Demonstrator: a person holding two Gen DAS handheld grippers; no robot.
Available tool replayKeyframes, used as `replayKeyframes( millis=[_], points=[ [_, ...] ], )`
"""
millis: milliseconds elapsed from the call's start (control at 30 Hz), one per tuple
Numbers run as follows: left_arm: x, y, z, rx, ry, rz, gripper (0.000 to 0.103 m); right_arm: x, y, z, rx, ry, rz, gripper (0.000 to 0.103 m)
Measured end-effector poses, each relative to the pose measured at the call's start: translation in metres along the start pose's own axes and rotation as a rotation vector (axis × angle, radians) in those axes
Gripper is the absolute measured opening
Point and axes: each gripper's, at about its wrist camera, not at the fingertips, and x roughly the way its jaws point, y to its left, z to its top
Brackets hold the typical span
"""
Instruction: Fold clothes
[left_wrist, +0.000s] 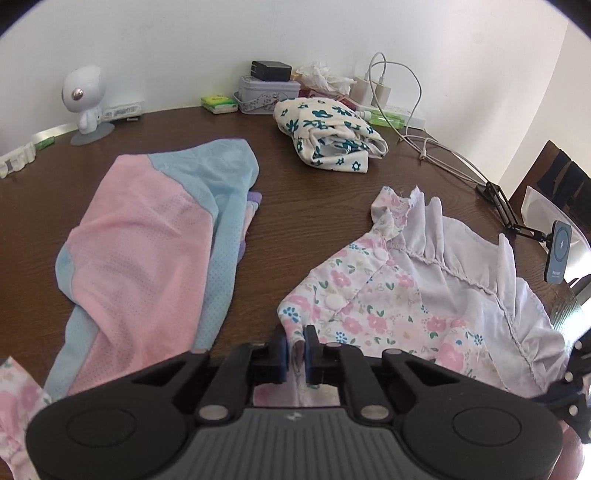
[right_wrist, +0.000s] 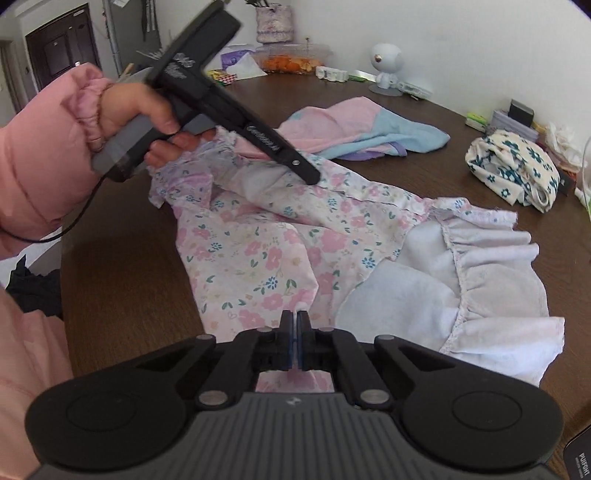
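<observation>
The left tongs (left_wrist: 295, 349) pinch a fold of the flowery dress (left_wrist: 369, 295). The right tongs (right_wrist: 294, 334) are squeezed tight on its cloth too. The dress lies spread on the brown desk (left_wrist: 314, 192). Farther back sit a pink and blue top (left_wrist: 147, 240) and a folded flower bundle (left_wrist: 328, 129).

White robot figurine (left_wrist: 84, 99), tin box (left_wrist: 266, 92), chargers (left_wrist: 373, 90).

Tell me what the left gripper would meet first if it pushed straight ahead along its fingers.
Probably more of the floral dress that the left gripper already pinches; beyond it lies bare table, then the folded blue-flowered garment. Depth is uncertain.
</observation>
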Motion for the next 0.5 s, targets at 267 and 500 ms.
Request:
replayKeyframes(
  millis=[267, 500],
  points=[
    [0.020, -0.020, 0.059, 0.121, -0.069, 0.069, 0.007, -0.019, 0.034, -0.028, -0.046, 0.020, 0.172, 0.002],
    [0.043, -0.027, 0.053, 0.092, -0.026, 0.129, 0.043, -0.011, 0.029, -0.049, 0.096, 0.010, 0.284, 0.050]
  ],
)
